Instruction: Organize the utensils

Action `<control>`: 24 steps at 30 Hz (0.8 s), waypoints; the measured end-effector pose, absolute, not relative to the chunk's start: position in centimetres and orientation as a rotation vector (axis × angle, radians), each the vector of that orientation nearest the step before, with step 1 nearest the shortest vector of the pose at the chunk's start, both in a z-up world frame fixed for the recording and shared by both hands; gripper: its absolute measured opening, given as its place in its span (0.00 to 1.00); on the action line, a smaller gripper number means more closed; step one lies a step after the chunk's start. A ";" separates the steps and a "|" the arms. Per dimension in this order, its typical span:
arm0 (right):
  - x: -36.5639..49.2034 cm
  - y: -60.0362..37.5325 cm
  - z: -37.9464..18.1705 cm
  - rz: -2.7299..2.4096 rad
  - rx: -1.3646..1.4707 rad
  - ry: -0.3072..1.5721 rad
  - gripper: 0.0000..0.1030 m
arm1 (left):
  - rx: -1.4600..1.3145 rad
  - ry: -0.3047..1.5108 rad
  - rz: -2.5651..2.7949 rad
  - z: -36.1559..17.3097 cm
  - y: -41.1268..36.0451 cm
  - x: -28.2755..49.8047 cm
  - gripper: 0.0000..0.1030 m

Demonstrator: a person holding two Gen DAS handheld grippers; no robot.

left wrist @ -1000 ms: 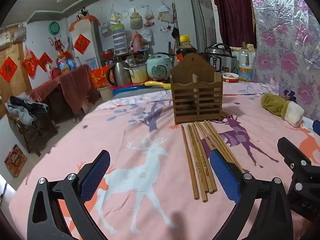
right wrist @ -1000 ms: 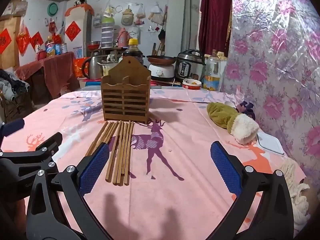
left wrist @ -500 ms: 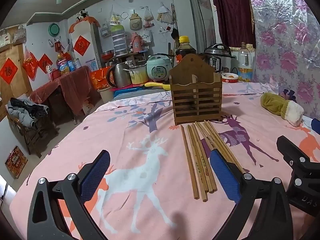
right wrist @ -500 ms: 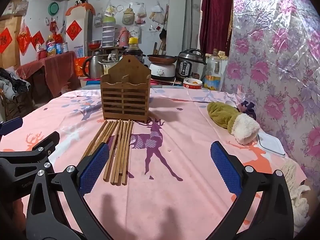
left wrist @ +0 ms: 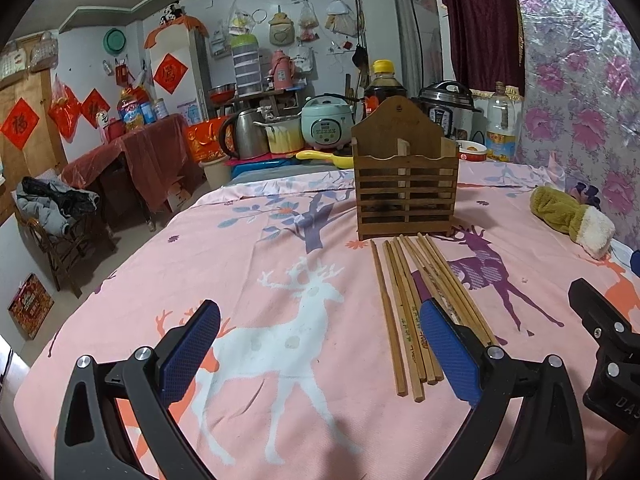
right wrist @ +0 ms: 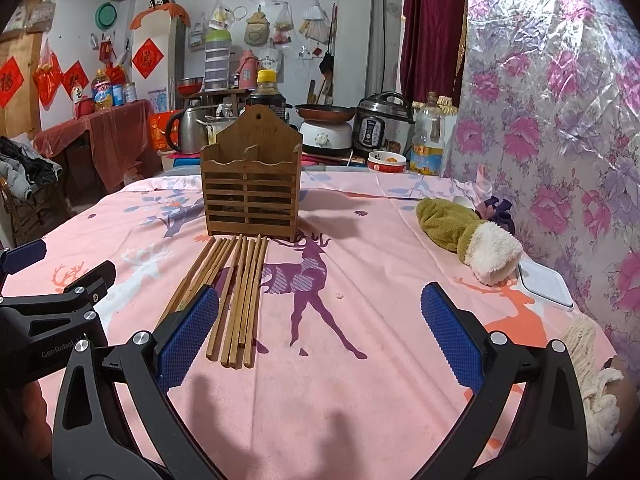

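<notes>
Several wooden chopsticks (left wrist: 408, 304) lie side by side on the pink deer-print cloth, in front of a slatted wooden utensil holder (left wrist: 406, 184) that stands upright. The chopsticks (right wrist: 236, 292) and the holder (right wrist: 252, 192) also show in the right wrist view. My left gripper (left wrist: 320, 344) is open and empty, low over the cloth, its right finger over the near ends of the chopsticks. My right gripper (right wrist: 320, 332) is open and empty, to the right of the chopsticks, its left finger beside their near ends.
A green and white plush slipper (right wrist: 464, 236) lies at the right, with a white lid (right wrist: 544, 288) near the wall. Pots, a kettle (left wrist: 244, 136), bottles and a rice cooker (left wrist: 326, 124) stand behind the holder. The floral wall covering (right wrist: 560, 120) borders the table's right side.
Both views have shifted very slightly; the chopsticks and the holder have not moved. Both grippers stay open.
</notes>
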State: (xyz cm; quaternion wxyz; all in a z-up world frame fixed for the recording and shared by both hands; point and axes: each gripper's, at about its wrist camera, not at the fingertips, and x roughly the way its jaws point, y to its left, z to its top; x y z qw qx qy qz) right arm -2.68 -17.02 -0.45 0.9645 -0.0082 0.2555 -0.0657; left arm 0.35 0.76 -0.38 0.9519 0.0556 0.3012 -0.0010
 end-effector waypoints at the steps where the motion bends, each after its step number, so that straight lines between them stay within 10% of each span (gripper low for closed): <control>1: -2.7 -17.0 -0.5 -0.132 -0.016 0.519 0.95 | 0.112 0.614 -0.001 -0.4 0.8 0.4 0.95; 24: -2.5 -17.1 -0.9 -0.124 -0.002 0.536 0.95 | 0.101 0.615 0.012 -0.3 1.2 0.5 0.95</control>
